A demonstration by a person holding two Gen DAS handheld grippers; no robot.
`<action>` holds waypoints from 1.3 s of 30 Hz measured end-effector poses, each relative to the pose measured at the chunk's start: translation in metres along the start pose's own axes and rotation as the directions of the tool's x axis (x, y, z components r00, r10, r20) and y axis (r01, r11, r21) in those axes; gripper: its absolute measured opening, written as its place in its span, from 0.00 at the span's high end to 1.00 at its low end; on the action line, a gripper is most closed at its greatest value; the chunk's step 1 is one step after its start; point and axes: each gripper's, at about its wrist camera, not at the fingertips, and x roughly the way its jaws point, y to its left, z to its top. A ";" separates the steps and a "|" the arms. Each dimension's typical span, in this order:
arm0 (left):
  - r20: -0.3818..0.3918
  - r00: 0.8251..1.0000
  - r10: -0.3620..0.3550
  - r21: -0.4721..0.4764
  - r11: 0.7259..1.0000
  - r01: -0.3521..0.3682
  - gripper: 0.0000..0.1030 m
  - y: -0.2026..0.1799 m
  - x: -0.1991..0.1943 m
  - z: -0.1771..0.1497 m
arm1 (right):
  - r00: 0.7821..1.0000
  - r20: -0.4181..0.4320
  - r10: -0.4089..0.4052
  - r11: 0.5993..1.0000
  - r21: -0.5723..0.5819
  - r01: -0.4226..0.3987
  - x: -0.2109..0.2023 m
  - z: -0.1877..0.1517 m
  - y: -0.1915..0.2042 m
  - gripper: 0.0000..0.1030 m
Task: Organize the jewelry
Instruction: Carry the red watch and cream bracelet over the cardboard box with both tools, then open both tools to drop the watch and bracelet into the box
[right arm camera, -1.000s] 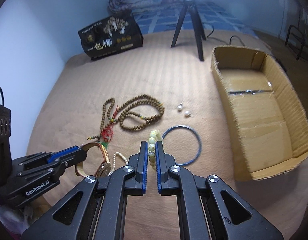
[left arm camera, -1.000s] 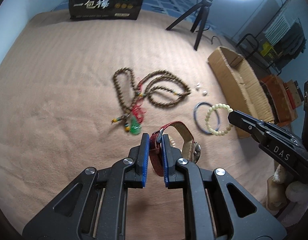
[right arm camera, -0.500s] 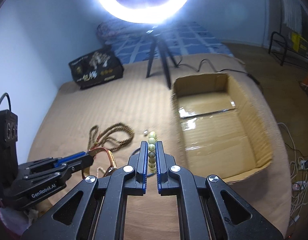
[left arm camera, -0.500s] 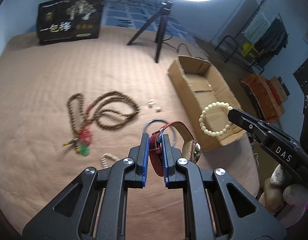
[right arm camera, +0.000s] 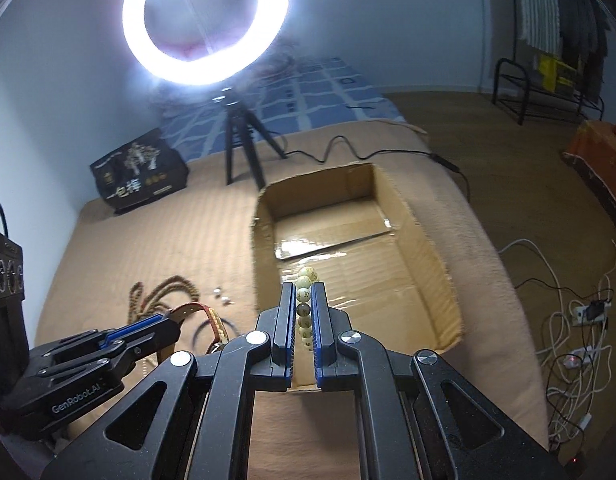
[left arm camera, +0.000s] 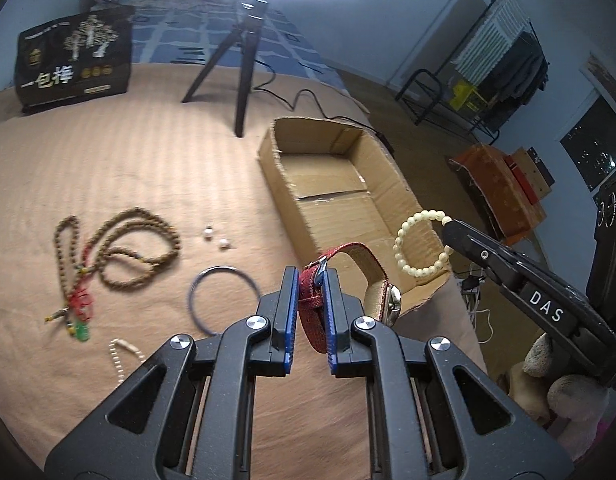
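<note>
My left gripper (left arm camera: 311,280) is shut on the red strap of a wristwatch (left arm camera: 350,268) and holds it in the air near the front left corner of an open cardboard box (left arm camera: 340,200). My right gripper (right arm camera: 303,300) is shut on a cream bead bracelet (right arm camera: 305,280), held above the box's front part (right arm camera: 348,272). The bracelet (left arm camera: 422,242) also shows in the left wrist view, hanging from the right gripper (left arm camera: 452,232). On the tan bedcover lie a long brown bead necklace (left arm camera: 119,252), a dark blue bangle (left arm camera: 223,300), two small pearl earrings (left arm camera: 215,238) and a small cream bead strand (left arm camera: 119,354).
A ring light on a black tripod (right arm camera: 239,148) stands behind the box. A black printed box (left arm camera: 73,64) sits at the far left of the bed. Cables and a power strip (right arm camera: 580,320) lie on the floor to the right. A clothes rack (left arm camera: 500,72) stands far right.
Both grippers have lifted and moved right toward the cardboard box, carrying the watch and the bead bracelet. The bracelet now hangs over the box instead of over the bedcover.
</note>
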 end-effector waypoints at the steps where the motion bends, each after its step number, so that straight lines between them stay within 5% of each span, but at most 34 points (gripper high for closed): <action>1: -0.002 1.000 -0.004 0.001 1.000 0.004 0.90 -0.002 0.003 0.001 | 1.000 -0.001 -0.007 1.000 0.006 0.007 0.001 0.001 -0.004 0.94; 22: -0.045 0.999 -0.025 0.022 0.999 0.026 0.90 -0.037 0.068 0.007 | 0.991 -0.069 -0.113 0.988 0.093 0.119 0.029 0.004 -0.062 0.94; 35: -0.037 0.999 -0.026 0.046 0.999 0.027 0.84 -0.043 0.067 0.004 | 0.987 -0.089 -0.134 0.983 0.111 0.144 0.036 0.003 -0.067 0.94; 37: -0.031 0.999 -0.020 0.047 0.999 0.022 0.74 -0.043 0.065 0.004 | 0.987 -0.083 -0.141 0.982 0.112 0.150 0.035 0.003 -0.068 0.91; 39: -0.025 1.000 -0.009 0.050 0.999 0.011 0.73 -0.042 0.064 0.004 | 0.986 -0.073 -0.151 0.981 0.112 0.159 0.033 0.004 -0.068 0.73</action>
